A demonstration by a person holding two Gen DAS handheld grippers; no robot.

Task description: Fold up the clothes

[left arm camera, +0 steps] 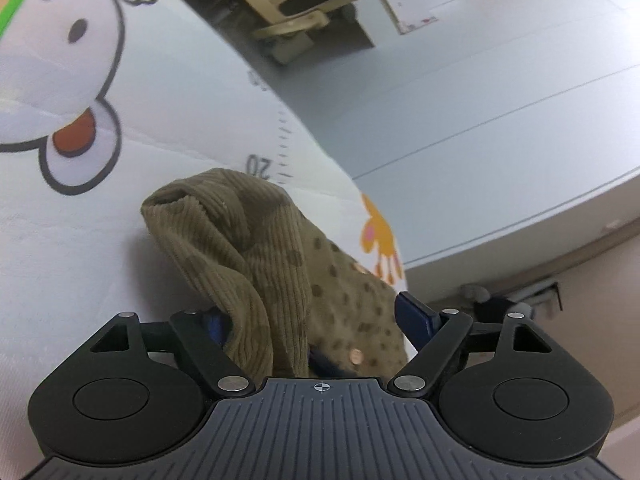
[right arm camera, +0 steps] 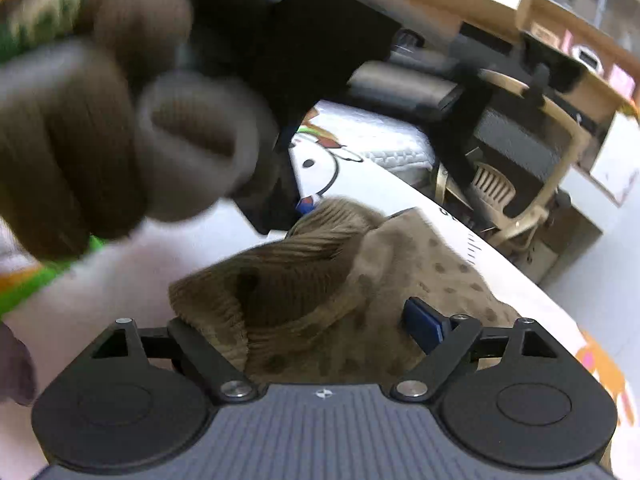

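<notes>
An olive corduroy garment (left arm camera: 248, 248) with a spotted lining (left arm camera: 352, 304) lies bunched in a heap on a white cartoon-print mat (left arm camera: 80, 248). My left gripper (left arm camera: 316, 314) stands open around the heap; its right blue finger (left arm camera: 416, 316) shows and the left one is mostly hidden by cloth. In the right wrist view the same garment (right arm camera: 320, 280) fills the space between the fingers of my right gripper (right arm camera: 304, 316), also open, with one blue finger (right arm camera: 424, 328) showing. A blurred gloved hand (right arm camera: 120, 140) holds the other gripper's black body (right arm camera: 272, 192) just beyond the heap.
The mat carries ruler marks (left arm camera: 280, 144) along its edge and lies on a pale grey table (left arm camera: 480, 100). A beige chair (left arm camera: 280, 4) stands past the table, also seen as the chair (right arm camera: 520, 184) in the right wrist view. Desks and shelves (right arm camera: 560, 40) fill the background.
</notes>
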